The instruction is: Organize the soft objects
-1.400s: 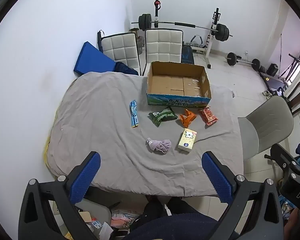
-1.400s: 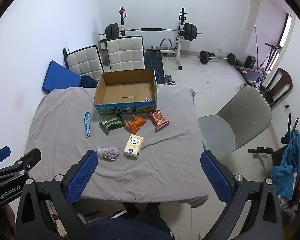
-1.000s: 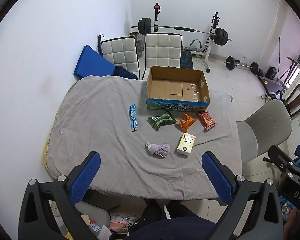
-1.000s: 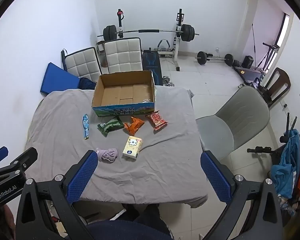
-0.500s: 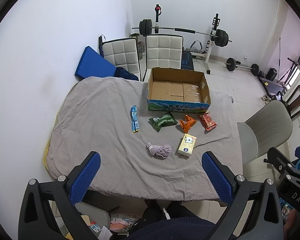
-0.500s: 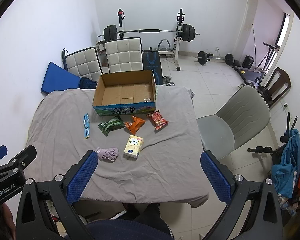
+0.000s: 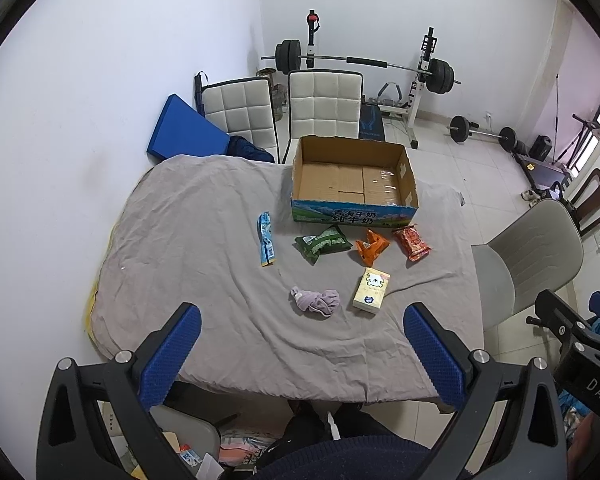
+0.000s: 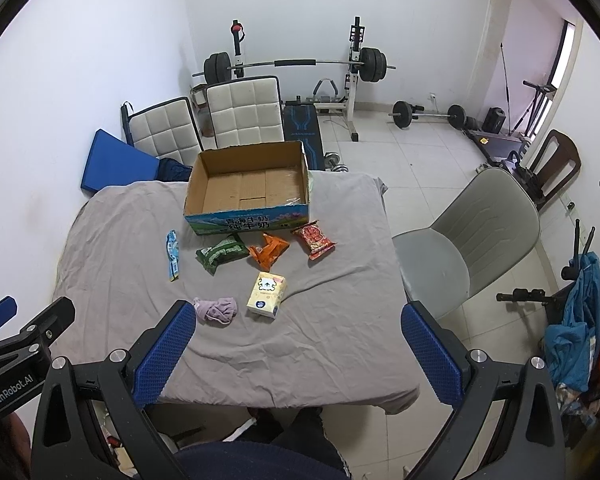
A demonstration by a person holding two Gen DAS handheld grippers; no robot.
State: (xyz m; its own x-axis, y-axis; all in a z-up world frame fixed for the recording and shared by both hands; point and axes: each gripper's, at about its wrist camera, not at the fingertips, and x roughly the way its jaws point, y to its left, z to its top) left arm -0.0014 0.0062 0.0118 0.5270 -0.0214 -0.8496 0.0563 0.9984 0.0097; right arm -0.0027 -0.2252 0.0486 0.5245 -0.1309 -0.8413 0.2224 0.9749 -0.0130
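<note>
An open cardboard box (image 7: 352, 178) (image 8: 248, 188) stands empty at the far side of a table with a grey cloth (image 7: 204, 272) (image 8: 340, 320). In front of it lie a blue packet (image 7: 266, 239) (image 8: 173, 254), a green packet (image 7: 323, 242) (image 8: 222, 252), an orange packet (image 7: 372, 245) (image 8: 269, 255), a red packet (image 7: 411, 243) (image 8: 313, 239), a yellow tissue pack (image 7: 371, 291) (image 8: 267, 288) and a crumpled purple cloth (image 7: 316, 301) (image 8: 216, 309). My left gripper (image 7: 300, 356) and right gripper (image 8: 296, 352) are open and empty, high above the table's near edge.
A grey chair (image 7: 532, 264) (image 8: 468, 248) stands at the table's right side. Two white padded chairs (image 7: 324, 104) (image 8: 244, 114) and a blue mat (image 7: 184, 132) are behind the table. A barbell rack (image 8: 296, 66) stands at the back wall.
Both views shifted slightly back and up, then forward again; the objects on the table have not moved. Both grippers stay open.
</note>
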